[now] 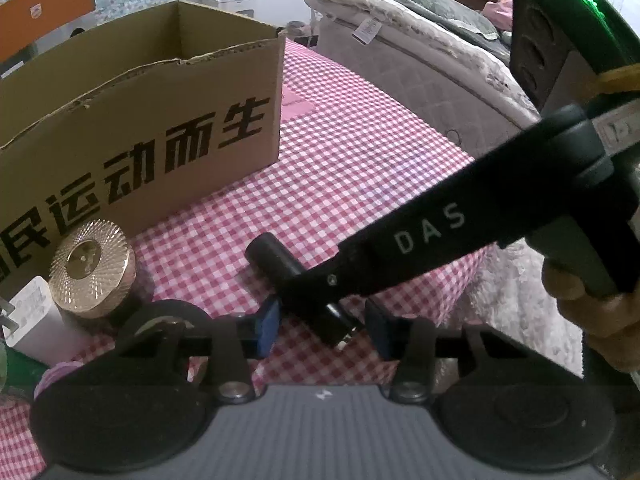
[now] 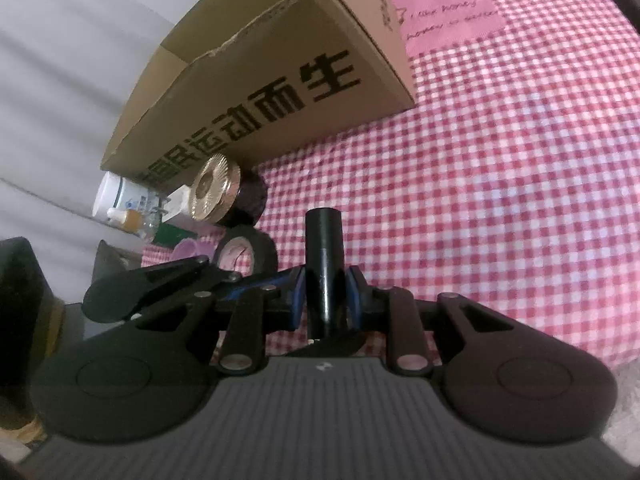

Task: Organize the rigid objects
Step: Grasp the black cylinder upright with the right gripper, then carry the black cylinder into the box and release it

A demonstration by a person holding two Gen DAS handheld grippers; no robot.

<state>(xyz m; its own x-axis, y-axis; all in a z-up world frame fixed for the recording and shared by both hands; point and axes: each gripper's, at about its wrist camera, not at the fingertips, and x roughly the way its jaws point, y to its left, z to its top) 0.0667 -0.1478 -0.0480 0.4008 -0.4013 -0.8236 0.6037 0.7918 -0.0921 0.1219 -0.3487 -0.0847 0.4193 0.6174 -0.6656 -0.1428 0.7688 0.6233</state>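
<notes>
A black cylinder (image 2: 323, 264) is clamped between my right gripper's (image 2: 324, 300) blue pads and points forward. In the left wrist view the same cylinder (image 1: 276, 258) lies between the open pads of my left gripper (image 1: 322, 326), with the right gripper's arm (image 1: 420, 236) reaching in from the right. An open cardboard box (image 1: 152, 120) with black lettering stands on the pink checked cloth (image 1: 360, 160). It also shows in the right wrist view (image 2: 280, 92).
A gold ridged jar lid (image 1: 91, 267), a white charger (image 1: 30, 320) and a black tape roll (image 1: 168, 316) sit in front of the box. The right wrist view shows the tape roll (image 2: 246, 254), a white tin (image 2: 120, 200) and a small bottle. A bed (image 1: 420, 40) stands behind.
</notes>
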